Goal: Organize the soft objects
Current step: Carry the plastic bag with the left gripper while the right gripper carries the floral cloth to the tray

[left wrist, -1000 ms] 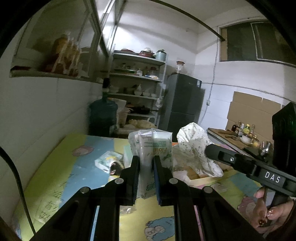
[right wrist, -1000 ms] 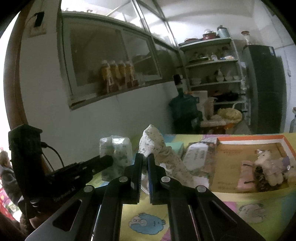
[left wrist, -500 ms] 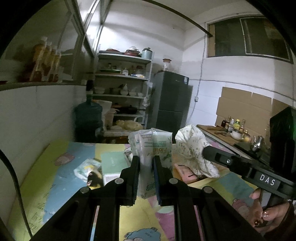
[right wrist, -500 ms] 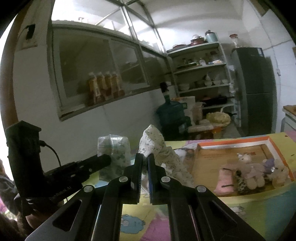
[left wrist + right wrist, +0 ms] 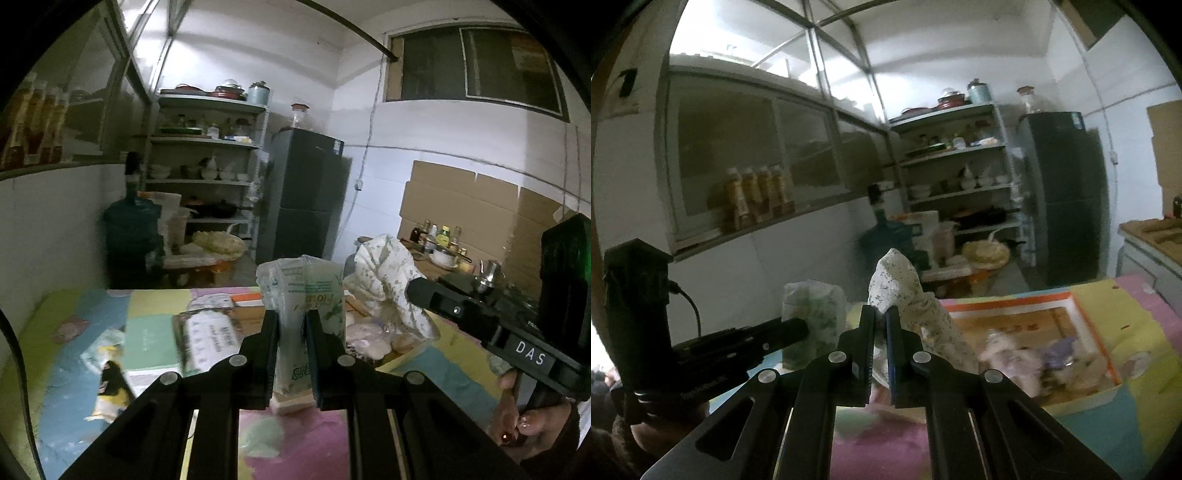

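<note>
left claw (image 5: 291, 321) clamped on tissue pack (image 5: 304, 291), centre frame | right claw (image 5: 881, 325) clamped on floral cloth (image 5: 908, 295) | right view alone shows plush toys (image 5: 1027, 354) in box (image 5: 1082, 317), lower right

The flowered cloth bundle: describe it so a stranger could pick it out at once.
Start at the colourful play mat and find the shallow cardboard box with an orange rim lying on it. Just left of that box, the right tongs hold up a white flowered cloth bundle. Unlike the green-printed plastic pack beside it, it is soft fabric rising to a peak.
</note>
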Demonstrator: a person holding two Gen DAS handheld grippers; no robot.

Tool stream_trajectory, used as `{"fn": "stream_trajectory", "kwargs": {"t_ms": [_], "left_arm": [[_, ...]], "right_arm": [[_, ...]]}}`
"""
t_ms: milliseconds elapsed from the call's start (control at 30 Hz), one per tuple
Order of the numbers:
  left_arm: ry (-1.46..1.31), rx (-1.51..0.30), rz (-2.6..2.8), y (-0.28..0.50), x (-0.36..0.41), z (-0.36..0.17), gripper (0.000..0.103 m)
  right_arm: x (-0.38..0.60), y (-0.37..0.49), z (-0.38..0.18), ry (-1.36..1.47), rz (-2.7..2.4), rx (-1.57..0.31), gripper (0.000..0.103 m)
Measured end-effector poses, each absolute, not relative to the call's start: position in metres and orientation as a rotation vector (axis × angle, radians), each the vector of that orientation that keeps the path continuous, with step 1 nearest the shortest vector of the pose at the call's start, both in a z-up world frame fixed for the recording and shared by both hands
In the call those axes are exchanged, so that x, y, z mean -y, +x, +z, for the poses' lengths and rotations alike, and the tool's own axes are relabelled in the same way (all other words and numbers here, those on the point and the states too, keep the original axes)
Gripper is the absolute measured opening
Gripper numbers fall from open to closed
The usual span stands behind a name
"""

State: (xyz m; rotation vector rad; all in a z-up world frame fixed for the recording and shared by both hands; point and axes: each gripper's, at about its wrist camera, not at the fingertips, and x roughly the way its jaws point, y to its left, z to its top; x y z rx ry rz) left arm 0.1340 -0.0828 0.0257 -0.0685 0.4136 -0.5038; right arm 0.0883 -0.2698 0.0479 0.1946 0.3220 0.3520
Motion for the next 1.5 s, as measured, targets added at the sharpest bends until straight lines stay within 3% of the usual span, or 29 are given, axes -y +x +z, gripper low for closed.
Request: {"fn": "stream_trajectory", "kwargs": {"t_ms": [800, 1500], "left_arm": [[-0.06, -0.531, -0.558, 0.206, 0.186, 0.019, 0.015], [-0.065, -0.719, -0.548, 0.286, 0.262, -0.009, 0.015]], "right_arm": [[0.371, 0.129, 0.046, 0.19, 0.239, -0.322, 0.006], [0.421, 0.197, 0.012, 0.202, 0.206, -0.456, 0.006]]}}
